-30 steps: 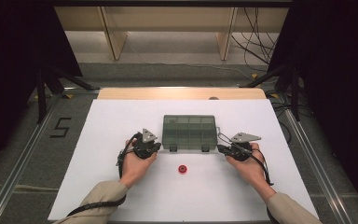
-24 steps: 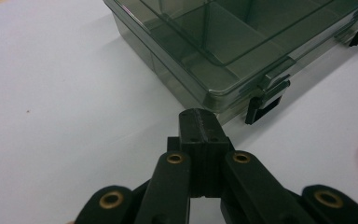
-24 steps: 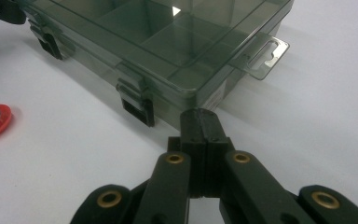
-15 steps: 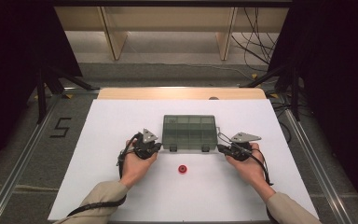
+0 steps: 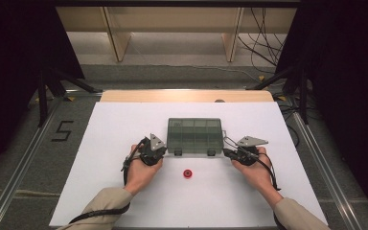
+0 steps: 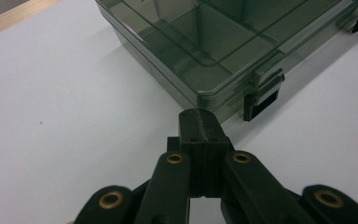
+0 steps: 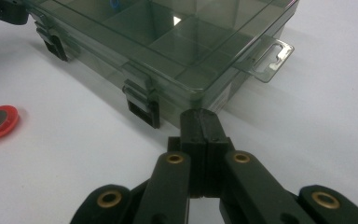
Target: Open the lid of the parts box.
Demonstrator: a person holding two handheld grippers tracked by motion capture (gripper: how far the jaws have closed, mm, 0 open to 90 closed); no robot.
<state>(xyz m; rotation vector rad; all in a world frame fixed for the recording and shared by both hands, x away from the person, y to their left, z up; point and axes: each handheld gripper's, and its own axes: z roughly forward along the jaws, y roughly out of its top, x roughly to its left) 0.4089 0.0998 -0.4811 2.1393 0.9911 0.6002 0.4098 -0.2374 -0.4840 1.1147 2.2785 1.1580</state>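
Organizer box (image 5: 194,135): 1 | red ring (image 5: 188,173): 1 | latches (image 7: 142,105): 2

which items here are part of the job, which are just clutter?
In play:
- compartment box, lid shut, both front latches down
- left hand-held gripper, shut, at the box's front left corner
- right hand-held gripper, shut, at its front right corner
- red ring, lying in front of the box

Lying about:
- wooden board past the white mat
- cables on the floor

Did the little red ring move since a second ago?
No. The red ring lies at the same spot on the white table, just in front of the grey box, between the two hands.
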